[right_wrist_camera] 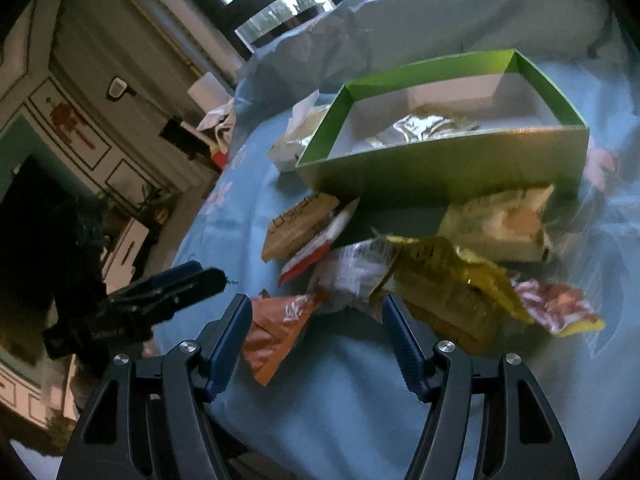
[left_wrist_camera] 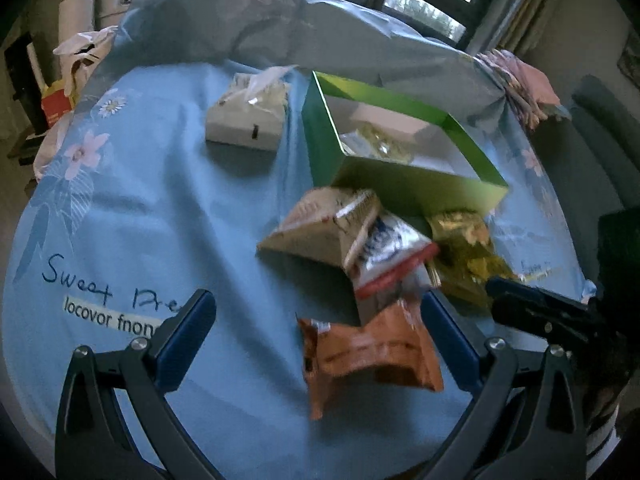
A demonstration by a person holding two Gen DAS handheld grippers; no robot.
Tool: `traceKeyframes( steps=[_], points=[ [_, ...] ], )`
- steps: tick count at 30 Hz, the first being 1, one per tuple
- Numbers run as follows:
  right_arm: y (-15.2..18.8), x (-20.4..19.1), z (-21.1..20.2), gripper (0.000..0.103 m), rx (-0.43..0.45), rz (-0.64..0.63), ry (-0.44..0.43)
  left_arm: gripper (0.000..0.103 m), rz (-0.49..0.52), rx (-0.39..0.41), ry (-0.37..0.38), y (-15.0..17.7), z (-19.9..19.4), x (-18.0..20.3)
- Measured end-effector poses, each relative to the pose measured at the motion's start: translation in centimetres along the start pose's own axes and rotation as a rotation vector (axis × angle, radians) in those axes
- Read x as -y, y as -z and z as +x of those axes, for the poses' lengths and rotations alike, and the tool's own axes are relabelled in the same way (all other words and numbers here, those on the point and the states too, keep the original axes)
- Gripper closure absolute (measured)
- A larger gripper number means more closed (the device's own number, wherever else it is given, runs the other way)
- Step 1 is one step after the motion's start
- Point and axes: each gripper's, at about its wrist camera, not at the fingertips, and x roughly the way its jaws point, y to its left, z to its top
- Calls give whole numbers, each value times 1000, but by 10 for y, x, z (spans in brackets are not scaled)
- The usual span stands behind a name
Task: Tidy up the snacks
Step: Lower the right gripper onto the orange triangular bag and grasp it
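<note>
A green box (left_wrist_camera: 416,178) (right_wrist_camera: 444,160) stands open on the blue cloth and holds a gold packet (left_wrist_camera: 380,144) (right_wrist_camera: 420,128). Loose snacks lie in front of it: an orange packet (left_wrist_camera: 372,356) (right_wrist_camera: 276,328), a beige packet (left_wrist_camera: 320,228) (right_wrist_camera: 298,228), a red-and-white packet (left_wrist_camera: 384,256) (right_wrist_camera: 320,248), a yellow packet (left_wrist_camera: 468,256) (right_wrist_camera: 444,280). My left gripper (left_wrist_camera: 320,340) is open above the orange packet. My right gripper (right_wrist_camera: 316,340) is open, just before the orange and silver packets. Each gripper shows from the side in the other view, the right one (left_wrist_camera: 540,312) and the left one (right_wrist_camera: 160,292).
A white tissue box (left_wrist_camera: 248,120) (right_wrist_camera: 296,140) stands left of the green box. A cream packet (right_wrist_camera: 500,228) and a red patterned packet (right_wrist_camera: 556,308) lie at the right. The round table's edge (left_wrist_camera: 24,320) curves at left. Bags and furniture stand beyond it.
</note>
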Motion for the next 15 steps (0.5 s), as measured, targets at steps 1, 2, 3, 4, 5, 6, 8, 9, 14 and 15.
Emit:
traceKeyframes(
  steps=[1, 2, 3, 4, 5, 6, 8, 9, 14, 15],
  points=[
    [1, 2, 0, 35, -1, 12, -8, 0, 11, -6, 8, 3, -1, 1],
    [2, 4, 1, 35, -1, 29, -21, 0, 18, -11, 16, 5, -1, 1],
    [2, 5, 1, 35, 1, 44, -35, 0, 26, -19, 25, 8, -1, 1],
    [2, 7, 3, 35, -1, 60, -49, 0, 30, -23, 32, 10, -1, 0],
    [2, 8, 5, 35, -5, 76, -61, 0, 35, -25, 39, 14, -2, 1],
    [2, 9, 7, 35, -11, 85, -70, 0, 42, -31, 47, 16, -2, 0],
    [3, 6, 12, 35, -23, 91, -79, 0, 52, -44, 62, 21, -2, 0],
    [4, 6, 15, 35, -29, 94, -84, 0, 58, -53, 73, 23, -2, 0],
    [6, 1, 29, 35, -65, 124, -126, 0, 89, -109, 117, 36, 4, 1],
    [7, -2, 31, 35, -70, 121, -129, 0, 102, -119, 111, 39, 6, 3]
  ],
)
